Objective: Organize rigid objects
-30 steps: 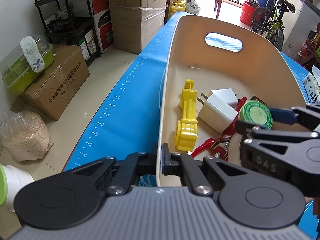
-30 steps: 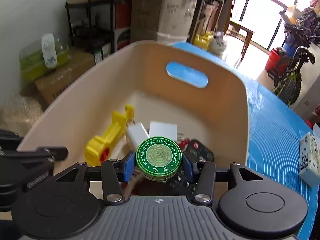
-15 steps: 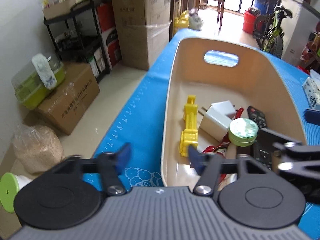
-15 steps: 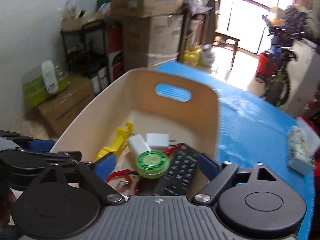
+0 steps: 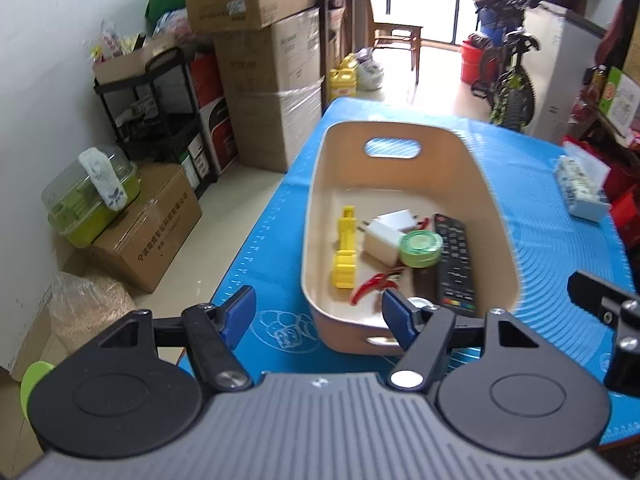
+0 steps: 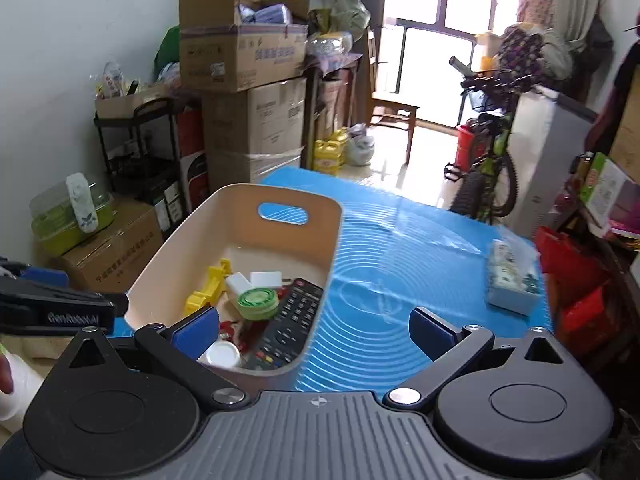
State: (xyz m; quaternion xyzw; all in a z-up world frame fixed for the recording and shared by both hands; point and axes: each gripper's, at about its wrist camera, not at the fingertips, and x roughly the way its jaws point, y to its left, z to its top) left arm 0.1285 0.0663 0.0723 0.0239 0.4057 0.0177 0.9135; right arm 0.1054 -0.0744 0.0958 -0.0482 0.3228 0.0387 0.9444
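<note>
A beige bin (image 5: 490,184) (image 6: 240,216) stands on the blue mat (image 5: 560,248) (image 6: 384,280). In it lie a green ointment tin (image 5: 421,243) (image 6: 258,301), a black remote (image 5: 455,264) (image 6: 290,322), white chargers (image 5: 384,234) (image 6: 256,280), a yellow clamp (image 5: 346,254) (image 6: 206,288), red pliers (image 5: 370,284) and a white-capped bottle (image 6: 222,354). My left gripper (image 5: 318,314) is open and empty, above the bin's near-left corner. My right gripper (image 6: 314,326) is open and empty, above the bin's near-right rim.
A tissue pack (image 5: 580,192) (image 6: 512,280) lies on the mat at the right. Cardboard boxes (image 5: 264,80) (image 6: 252,92), a black shelf (image 5: 160,112) and a bicycle (image 5: 512,88) (image 6: 488,168) stand beyond the table. The table's left edge drops to the floor.
My right gripper opened and left the green tin in the bin. My left gripper let go of the bin's rim. Both pulled back and up.
</note>
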